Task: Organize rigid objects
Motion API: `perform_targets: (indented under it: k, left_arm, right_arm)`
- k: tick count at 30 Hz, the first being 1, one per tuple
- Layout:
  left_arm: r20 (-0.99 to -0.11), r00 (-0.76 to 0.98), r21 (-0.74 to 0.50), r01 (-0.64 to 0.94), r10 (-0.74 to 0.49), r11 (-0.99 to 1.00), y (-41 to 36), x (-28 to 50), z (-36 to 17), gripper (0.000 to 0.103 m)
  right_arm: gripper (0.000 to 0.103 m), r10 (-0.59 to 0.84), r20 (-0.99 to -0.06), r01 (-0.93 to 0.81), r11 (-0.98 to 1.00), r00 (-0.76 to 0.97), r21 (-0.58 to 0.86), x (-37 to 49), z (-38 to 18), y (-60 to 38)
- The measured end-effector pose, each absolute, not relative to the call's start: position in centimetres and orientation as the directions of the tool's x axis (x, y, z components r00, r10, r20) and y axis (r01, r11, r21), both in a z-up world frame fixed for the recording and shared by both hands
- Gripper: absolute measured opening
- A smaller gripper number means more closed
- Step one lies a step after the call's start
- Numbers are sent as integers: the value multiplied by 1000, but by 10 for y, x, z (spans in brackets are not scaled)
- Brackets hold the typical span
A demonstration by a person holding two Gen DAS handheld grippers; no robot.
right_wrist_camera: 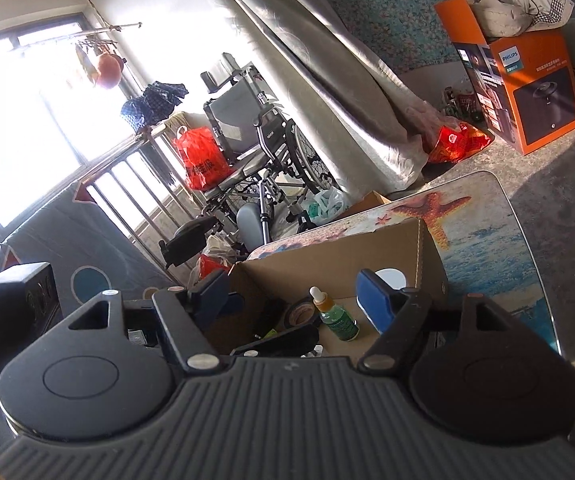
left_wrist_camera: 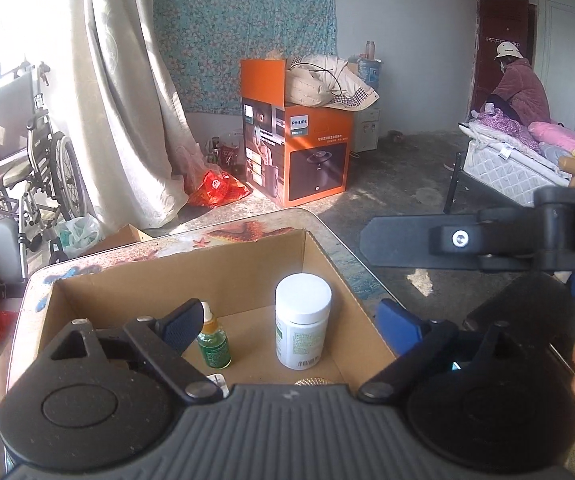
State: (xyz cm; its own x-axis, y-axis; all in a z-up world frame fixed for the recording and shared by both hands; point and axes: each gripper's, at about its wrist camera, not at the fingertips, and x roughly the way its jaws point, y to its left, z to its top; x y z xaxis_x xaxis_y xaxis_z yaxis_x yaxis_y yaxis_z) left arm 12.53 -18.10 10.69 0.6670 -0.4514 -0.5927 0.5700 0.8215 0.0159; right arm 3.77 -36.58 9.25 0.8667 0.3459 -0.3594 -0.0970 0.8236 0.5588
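An open cardboard box (left_wrist_camera: 191,276) sits on a table with a starfish print (left_wrist_camera: 243,234). Inside it stand a white bottle (left_wrist_camera: 302,320) and a small green dropper bottle (left_wrist_camera: 214,344). My left gripper (left_wrist_camera: 292,323) hovers over the box, open, with both bottles seen between its fingers and neither touched. One black finger of the right gripper (left_wrist_camera: 399,240) reaches in from the right. In the right wrist view my right gripper (right_wrist_camera: 293,300) is open above the box (right_wrist_camera: 327,254). The dropper bottle (right_wrist_camera: 337,320), a black tape roll (right_wrist_camera: 299,314) and the white bottle's cap (right_wrist_camera: 393,278) lie below it.
A wheelchair (right_wrist_camera: 255,148) and a curtain (left_wrist_camera: 127,120) stand left of the table. An orange carton (left_wrist_camera: 299,152) sits on the floor beyond it. A person (left_wrist_camera: 519,88) sits on a bed (left_wrist_camera: 507,160) at the right. A black speaker (right_wrist_camera: 15,304) is at the left.
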Motion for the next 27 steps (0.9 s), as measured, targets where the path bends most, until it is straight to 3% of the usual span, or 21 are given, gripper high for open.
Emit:
perform_targets:
  k: [3,10,14,20,27]
  left_arm:
    - [-578,693,14,536,-431,844,-159,110,116,103]
    - [-593,755,24,366,-281,930,-110,88,121,103]
    - [-609,761,15,293,-224,956,-86,84,114,103]
    - [-613,785,94,184,-89,978,-64,81,101,103]
    - [-640,756,45,213,-136,976,-47,88,85,103]
  right_arm:
    - [77,338,-341,-106,830,877,548,16,102,-354]
    - [85,280,-349,-73,861,895,503,-23,107,-322]
    - [88,237,-412,-19,884,880,468,-30,94,-303]
    - [93,142,-513,61,931,846,359,-27,73,-271]
    - [99,95,-562,98,947,822,305,-15,65,-243]
